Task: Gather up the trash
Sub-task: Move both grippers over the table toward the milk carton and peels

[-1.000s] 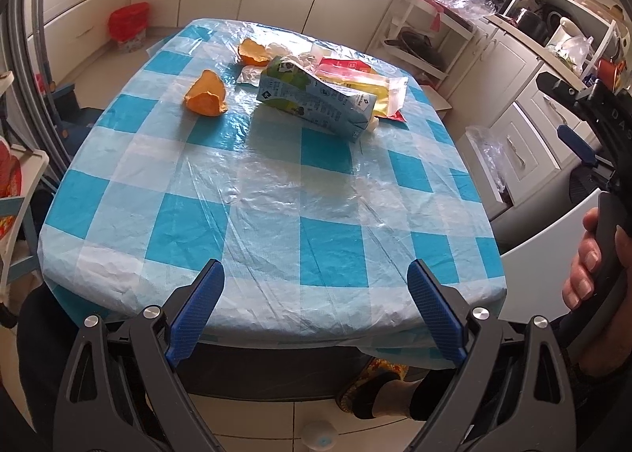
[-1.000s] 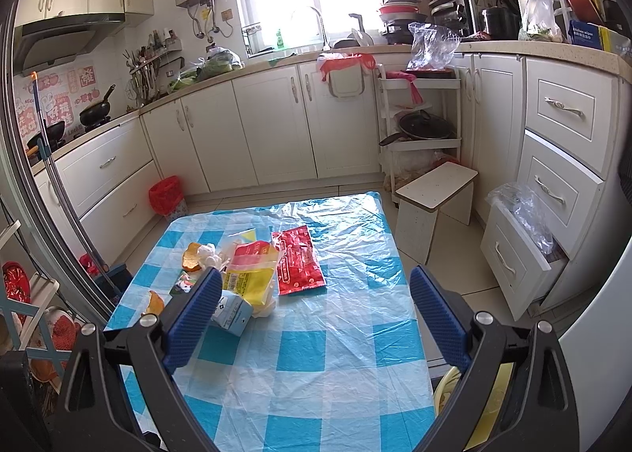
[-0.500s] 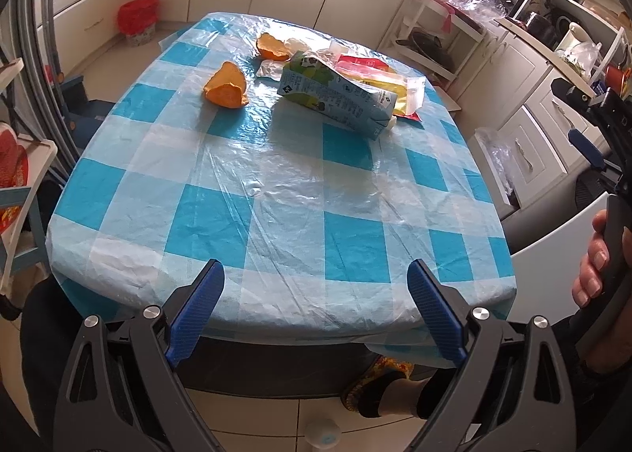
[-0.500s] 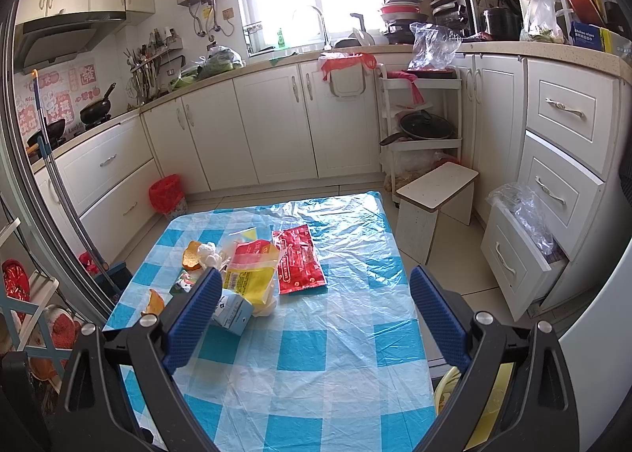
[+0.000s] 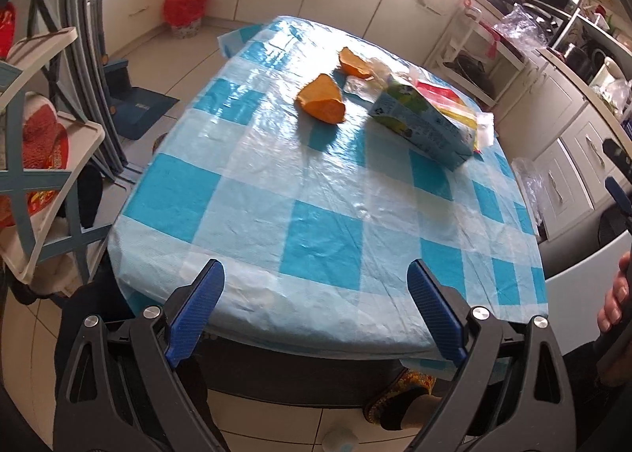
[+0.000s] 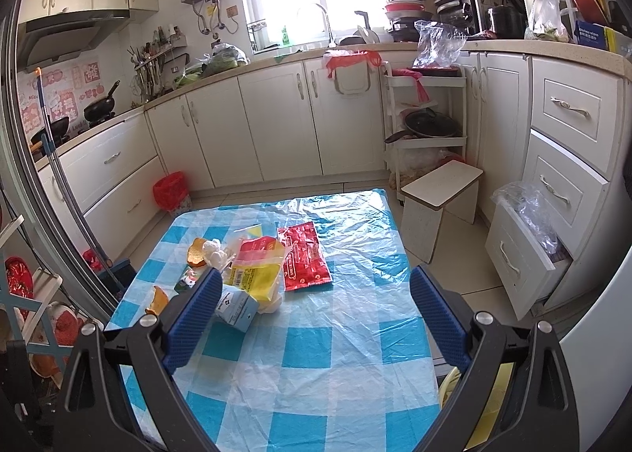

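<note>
Trash lies at the far half of a table with a blue-and-white checked plastic cover: two orange peels, a blue-green carton on its side, a yellow packet, a red wrapper and a crumpled white tissue. My left gripper hangs open over the table's near edge, with nothing between its blue pads. My right gripper is open too, held above the near half of the table; its left pad hides part of the carton.
A red-lined bin stands on the floor by the cabinets beyond the table. A white stool and an open drawer with a plastic bag are on the right. A shelf rack stands left. A hand holds the other gripper's handle.
The left gripper's view has swung left and dropped a little: the table and trash have shifted right in it, and the rack at left has come into view. The right gripper has barely moved.
</note>
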